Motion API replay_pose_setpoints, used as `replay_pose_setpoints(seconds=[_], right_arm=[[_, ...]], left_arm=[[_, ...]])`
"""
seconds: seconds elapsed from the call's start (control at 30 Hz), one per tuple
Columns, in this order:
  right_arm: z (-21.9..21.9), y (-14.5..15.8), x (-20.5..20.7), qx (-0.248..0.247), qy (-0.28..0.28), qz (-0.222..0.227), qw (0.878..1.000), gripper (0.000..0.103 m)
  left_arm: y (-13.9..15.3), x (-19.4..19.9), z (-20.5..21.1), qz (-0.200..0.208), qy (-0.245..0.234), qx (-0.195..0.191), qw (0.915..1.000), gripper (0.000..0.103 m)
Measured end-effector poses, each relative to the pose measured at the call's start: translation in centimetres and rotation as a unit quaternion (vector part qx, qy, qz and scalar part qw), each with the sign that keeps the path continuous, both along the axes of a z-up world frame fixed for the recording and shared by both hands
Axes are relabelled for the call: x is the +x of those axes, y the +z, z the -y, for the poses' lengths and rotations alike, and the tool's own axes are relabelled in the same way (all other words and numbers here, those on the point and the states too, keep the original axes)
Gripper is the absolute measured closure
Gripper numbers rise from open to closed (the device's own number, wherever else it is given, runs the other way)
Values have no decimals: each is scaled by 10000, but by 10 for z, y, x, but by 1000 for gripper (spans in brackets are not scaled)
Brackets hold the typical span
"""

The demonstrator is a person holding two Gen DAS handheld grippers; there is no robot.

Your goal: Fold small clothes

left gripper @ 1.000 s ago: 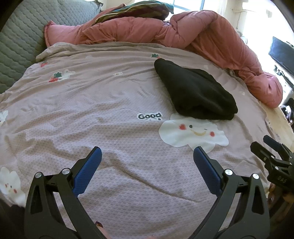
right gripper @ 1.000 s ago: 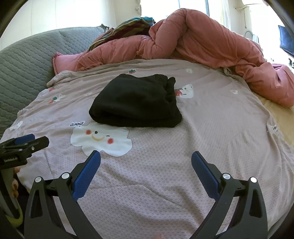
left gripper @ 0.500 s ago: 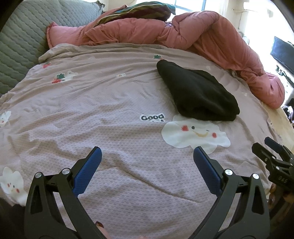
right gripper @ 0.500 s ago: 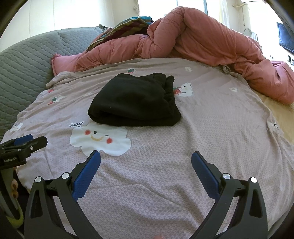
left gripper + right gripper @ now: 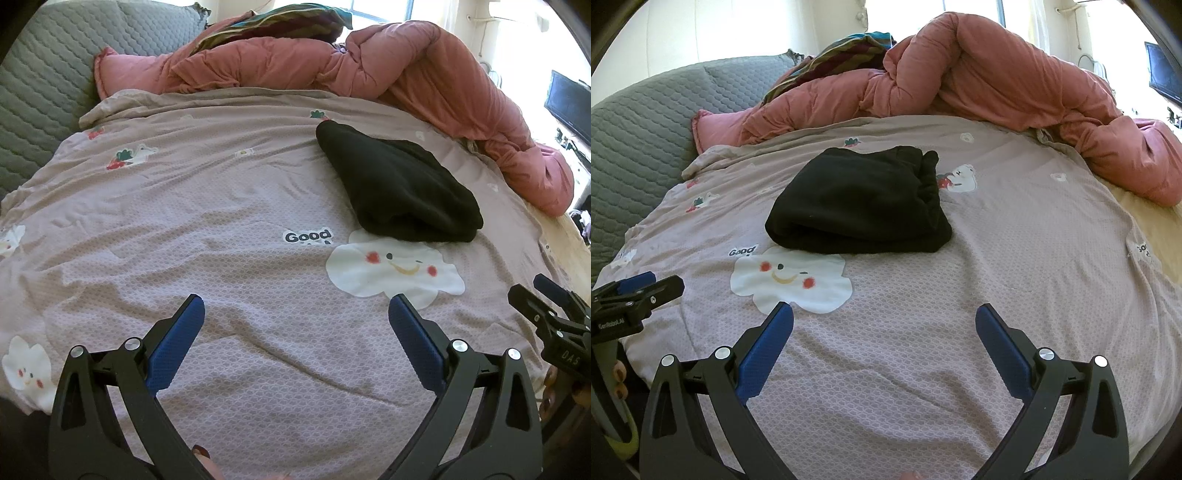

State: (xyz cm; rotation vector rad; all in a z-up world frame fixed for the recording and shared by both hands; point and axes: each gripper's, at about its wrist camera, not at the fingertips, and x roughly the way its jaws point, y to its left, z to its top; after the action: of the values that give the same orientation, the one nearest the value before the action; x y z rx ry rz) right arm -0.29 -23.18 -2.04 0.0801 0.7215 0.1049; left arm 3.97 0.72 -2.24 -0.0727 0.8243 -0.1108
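Note:
A folded black garment (image 5: 399, 188) lies on the mauve printed bedsheet (image 5: 221, 221), just beyond a white smiling cloud print (image 5: 395, 269). It also shows in the right wrist view (image 5: 860, 201). My left gripper (image 5: 295, 310) is open and empty, hovering over the sheet near the bed's front edge, well short of the garment. My right gripper (image 5: 884, 319) is open and empty, also short of the garment. The right gripper shows at the right edge of the left wrist view (image 5: 546, 306); the left gripper shows at the left edge of the right wrist view (image 5: 635, 291).
A bunched pink duvet (image 5: 406, 62) runs along the far and right side of the bed. A striped cloth (image 5: 273, 22) lies on top of it. A grey quilted headboard (image 5: 40, 85) stands at the left. A dark screen (image 5: 569, 103) is at the far right.
Both grippers have drawn back slightly and tilted, so the garment sits a little lower in each view. Both stay open and empty. The garment has not moved.

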Motion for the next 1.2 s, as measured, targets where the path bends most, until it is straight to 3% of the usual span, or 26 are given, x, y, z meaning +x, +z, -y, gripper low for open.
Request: replay_pose_setpoints(seconds=[0.93,1.2], right_arm=[[5,1,1,4,-100,-2,10000,5],[15,4,-2,-172,-375,105,9991,5]], left_arm=[[-2,0,0,-78,-79,-24,9999,10],[-5,2,-2,-160,-92,-80,9998,10]])
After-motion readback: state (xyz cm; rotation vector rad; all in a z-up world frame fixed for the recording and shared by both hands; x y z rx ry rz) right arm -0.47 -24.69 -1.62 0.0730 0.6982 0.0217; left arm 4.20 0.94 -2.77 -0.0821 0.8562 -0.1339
